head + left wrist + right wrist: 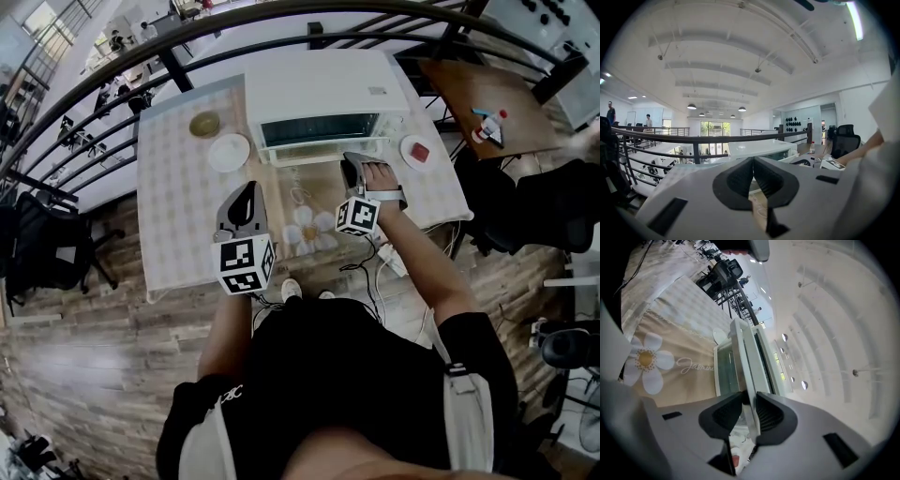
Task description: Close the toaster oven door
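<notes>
A: Where was the door?
B: Door (323,150) hung open off the oven (319,89), far side of the table (178,187). R gripper (749,401) pinched its handle (747,366), a jaw on either side
A: L one?
B: L gripper (753,161) pressed together on nothing, well back from the oven
A: Step?
B: Closing swing, I'd guess. Next needed the handle lifted in an arc til door met frame, w/o twisting the grip

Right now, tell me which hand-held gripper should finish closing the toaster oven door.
Right. The right hand-held gripper is clamped on the edge of the open door of the toaster oven. The left hand-held gripper hangs back over the table, jaws together on nothing.
</notes>
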`<state>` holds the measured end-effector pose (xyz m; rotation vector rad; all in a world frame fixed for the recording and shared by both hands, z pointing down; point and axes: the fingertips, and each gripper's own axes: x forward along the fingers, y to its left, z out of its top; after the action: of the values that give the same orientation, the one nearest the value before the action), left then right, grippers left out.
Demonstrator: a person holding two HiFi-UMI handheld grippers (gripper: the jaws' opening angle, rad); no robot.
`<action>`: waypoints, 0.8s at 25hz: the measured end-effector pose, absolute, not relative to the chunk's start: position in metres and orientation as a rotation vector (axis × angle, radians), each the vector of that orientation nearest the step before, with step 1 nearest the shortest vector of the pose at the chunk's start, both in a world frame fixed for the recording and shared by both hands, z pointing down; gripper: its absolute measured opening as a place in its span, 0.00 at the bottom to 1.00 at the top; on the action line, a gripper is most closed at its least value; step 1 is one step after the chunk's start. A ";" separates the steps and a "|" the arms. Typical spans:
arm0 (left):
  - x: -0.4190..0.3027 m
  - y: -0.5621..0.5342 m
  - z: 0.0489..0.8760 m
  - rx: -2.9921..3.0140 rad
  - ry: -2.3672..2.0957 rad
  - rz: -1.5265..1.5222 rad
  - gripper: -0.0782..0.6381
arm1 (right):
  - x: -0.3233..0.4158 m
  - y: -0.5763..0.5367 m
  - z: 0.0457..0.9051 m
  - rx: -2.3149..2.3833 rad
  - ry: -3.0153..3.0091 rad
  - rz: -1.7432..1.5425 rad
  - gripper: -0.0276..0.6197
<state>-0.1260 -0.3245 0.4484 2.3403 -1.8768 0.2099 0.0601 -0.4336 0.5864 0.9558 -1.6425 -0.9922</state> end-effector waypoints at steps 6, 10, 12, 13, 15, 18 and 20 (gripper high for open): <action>-0.127 -0.330 0.446 2.344 -1.881 0.210 0.13 | 0.057 -0.471 0.566 0.997 -1.599 -0.951 0.16; -0.133 -0.332 0.443 2.344 -1.888 0.201 0.13 | 0.050 -0.493 0.566 0.915 -1.596 -0.842 0.16; -0.136 -0.331 0.442 2.343 -1.890 0.195 0.13 | 0.050 -0.493 0.565 0.889 -1.590 -0.833 0.16; -0.137 -0.331 0.442 2.342 -1.891 0.193 0.13 | 0.051 -0.493 0.565 0.893 -1.589 -0.843 0.16; -0.140 -0.332 0.442 2.342 -1.891 0.194 0.13 | 0.050 -0.493 0.564 0.916 -1.594 -0.853 0.16; -0.140 -0.334 0.441 2.353 -1.883 0.190 0.13 | 0.051 -0.494 0.564 0.958 -1.622 -0.806 0.16; -0.139 -0.334 0.439 2.362 -1.879 0.187 0.13 | 0.050 -0.494 0.561 1.001 -1.662 -0.769 0.17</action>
<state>-0.1392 -0.3339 0.4386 2.3615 -1.8789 0.1868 0.0502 -0.4945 0.5615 1.0006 -1.6623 -0.7690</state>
